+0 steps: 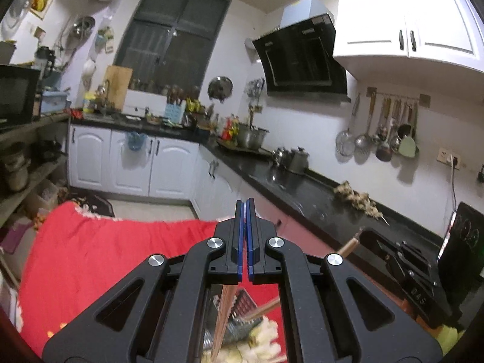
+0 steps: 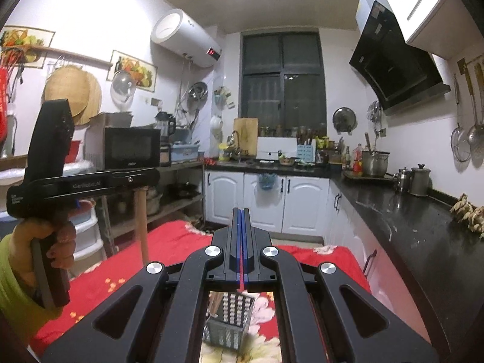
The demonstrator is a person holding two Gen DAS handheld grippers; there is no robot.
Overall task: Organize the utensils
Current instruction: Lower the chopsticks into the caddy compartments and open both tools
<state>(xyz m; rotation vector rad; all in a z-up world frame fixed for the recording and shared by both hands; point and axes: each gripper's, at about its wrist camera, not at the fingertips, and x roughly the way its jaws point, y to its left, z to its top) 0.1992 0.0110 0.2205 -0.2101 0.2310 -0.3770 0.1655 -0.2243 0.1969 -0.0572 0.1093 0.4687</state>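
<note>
- Nearest, the left gripper [image 1: 245, 208] has its blue pads pressed together with nothing between them; the right gripper [image 2: 241, 216] is likewise closed and empty, both raised and pointing across the kitchen.
- Just under the tools a metal utensil basket [image 2: 228, 320] stands on the red floral cloth [image 2: 99, 287], with chopsticks [image 1: 225, 311] already in it, some leaning out over the rim.
- Risk: a blind descent could knock the basket over, since the gripper bodies hide most of it from both cameras.
- Risk: leaning chopsticks could be caught and flicked out onto the cloth.
- A wooden stick [image 2: 141, 227] rises beside the person's left hand [image 2: 57, 242]; I cannot tell what holds it, and a swing could strike it.
- Farther off, the dark countertop [image 2: 423, 236] edge sits near the right gripper's path.
</note>
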